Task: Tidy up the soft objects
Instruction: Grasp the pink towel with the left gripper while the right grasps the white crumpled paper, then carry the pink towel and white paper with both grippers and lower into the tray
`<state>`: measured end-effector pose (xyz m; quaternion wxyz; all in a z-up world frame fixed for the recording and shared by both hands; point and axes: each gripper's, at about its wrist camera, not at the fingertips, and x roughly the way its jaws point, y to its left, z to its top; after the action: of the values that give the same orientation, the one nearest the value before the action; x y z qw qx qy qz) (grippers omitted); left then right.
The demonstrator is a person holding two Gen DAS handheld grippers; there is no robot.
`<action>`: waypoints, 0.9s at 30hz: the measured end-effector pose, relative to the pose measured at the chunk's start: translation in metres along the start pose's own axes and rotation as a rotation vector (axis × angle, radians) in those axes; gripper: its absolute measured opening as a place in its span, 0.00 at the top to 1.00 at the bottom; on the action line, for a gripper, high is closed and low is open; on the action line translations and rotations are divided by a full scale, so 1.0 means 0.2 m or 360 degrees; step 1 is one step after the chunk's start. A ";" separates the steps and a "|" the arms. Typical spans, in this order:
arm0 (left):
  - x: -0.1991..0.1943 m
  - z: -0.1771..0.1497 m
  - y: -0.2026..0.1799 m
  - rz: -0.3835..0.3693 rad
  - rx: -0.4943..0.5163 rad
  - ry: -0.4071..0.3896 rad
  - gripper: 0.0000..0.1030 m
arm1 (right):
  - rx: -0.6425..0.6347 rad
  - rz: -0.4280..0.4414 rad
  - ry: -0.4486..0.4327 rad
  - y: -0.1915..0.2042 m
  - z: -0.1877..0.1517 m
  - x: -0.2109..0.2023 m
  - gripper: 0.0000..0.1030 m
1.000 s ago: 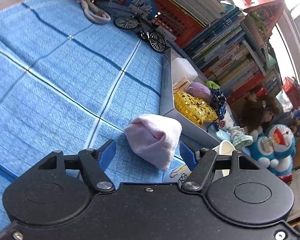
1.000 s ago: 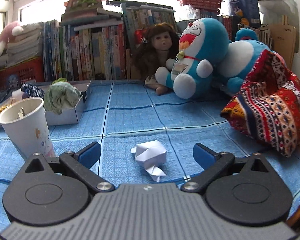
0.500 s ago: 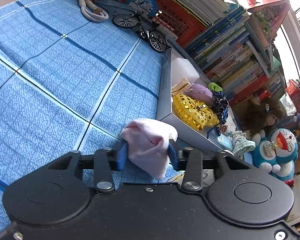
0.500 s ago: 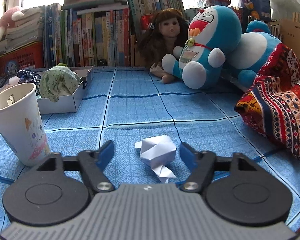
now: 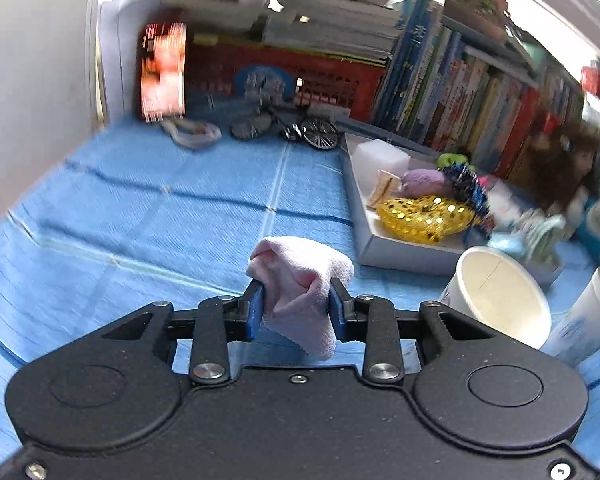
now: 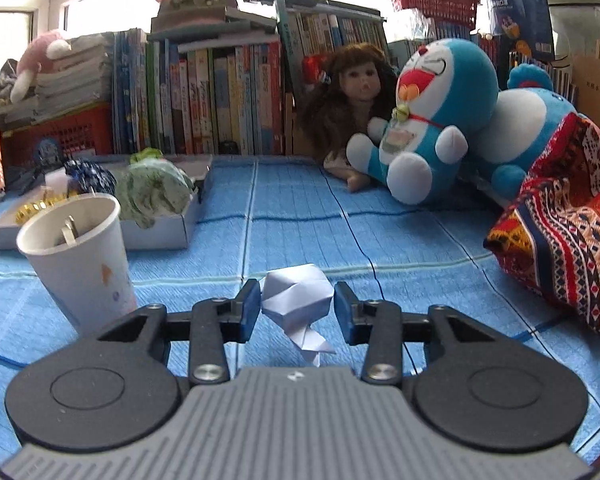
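Observation:
A folded pink cloth is pinched between the blue pads of my left gripper, whose jaws are closing on it; it hangs just above the blue checked tablecloth. To the right is a grey tray holding a gold sequin pouch, a purple cloth and other soft things. In the right wrist view, a crumpled white paper sits between the pads of my right gripper, whose jaws are closing tight against its sides. The same tray holds a green cloth.
A paper cup stands near the tray, a second cup beside it. A toy bicycle and books line the back. A blue plush toy, a doll and a patterned cloth fill the right.
Both grippers closed from wide open. The left one gripped the pink cloth, lifted it and rolled. The right one closed on the white paper without moving away.

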<state>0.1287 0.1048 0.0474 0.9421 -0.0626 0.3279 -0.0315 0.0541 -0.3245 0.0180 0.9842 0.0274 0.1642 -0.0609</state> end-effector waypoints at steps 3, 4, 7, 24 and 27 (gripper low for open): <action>-0.04 -0.04 -0.06 0.0107 0.0173 -0.0074 0.69 | 0.0002 0.0010 -0.0018 0.01 0.02 -0.02 0.56; -0.04 -0.05 -0.07 0.0122 0.0196 -0.0076 0.68 | 0.0000 0.0013 -0.0022 0.01 0.02 -0.02 0.56; -0.02 -0.08 -0.06 0.0107 0.0170 -0.0035 0.68 | -0.0001 0.0020 -0.0033 0.02 0.03 -0.03 0.56; 0.10 -0.08 -0.06 0.0128 0.0093 -0.0017 0.56 | 0.0017 0.0040 -0.0061 0.05 0.05 -0.06 0.55; 0.10 -0.06 -0.05 0.0142 0.0077 -0.0042 0.70 | 0.0022 0.0056 -0.0070 0.05 0.07 -0.06 0.55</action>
<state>0.1367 0.0912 0.0268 0.9480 -0.0255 0.3171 0.0035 0.0481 -0.3136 0.0353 0.9882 0.0357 0.1416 -0.0455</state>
